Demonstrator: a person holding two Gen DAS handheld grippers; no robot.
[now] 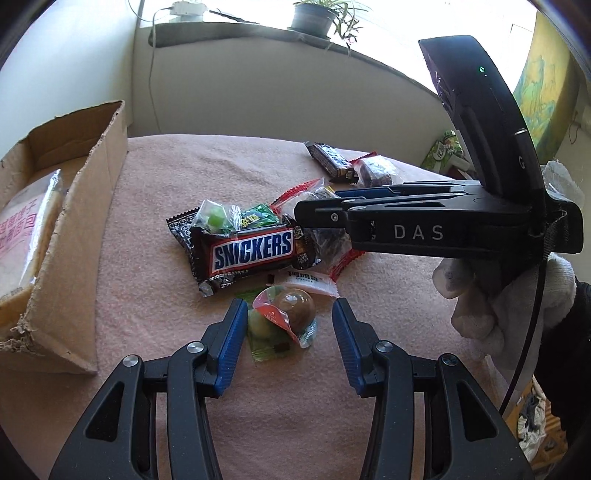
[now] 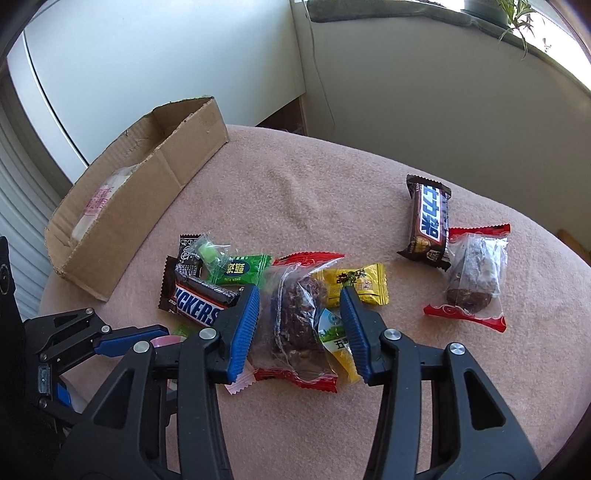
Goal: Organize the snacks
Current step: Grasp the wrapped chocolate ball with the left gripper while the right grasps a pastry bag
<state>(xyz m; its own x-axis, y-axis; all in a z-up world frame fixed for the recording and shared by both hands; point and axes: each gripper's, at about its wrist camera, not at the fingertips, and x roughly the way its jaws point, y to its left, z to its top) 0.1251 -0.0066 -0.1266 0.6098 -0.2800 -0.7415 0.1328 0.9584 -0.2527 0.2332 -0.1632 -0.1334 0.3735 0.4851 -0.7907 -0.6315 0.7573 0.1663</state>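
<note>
We see our left gripper (image 1: 290,325) with jaws wide around a round candy (image 1: 284,314), not pinching. Our right gripper (image 2: 299,325) spreads wide around a cake pack (image 2: 295,325), lying lengthwise between them, mid-table (image 2: 295,184).

A lived-in room at home, by a sunny window.

I work over a table under a soft pink fleece cloth (image 2: 295,192), and all else sits around it. Beyond its far edge, a stone windowsill carries a dark pot with a trailing green plant (image 1: 314,16) and a white power strip (image 1: 186,8) whose cord hangs down the cream wall. On the cloth's left edge lies a torn brown cardboard box (image 2: 147,192). To its right hangs a yellow-green painted picture (image 1: 543,99).
</note>
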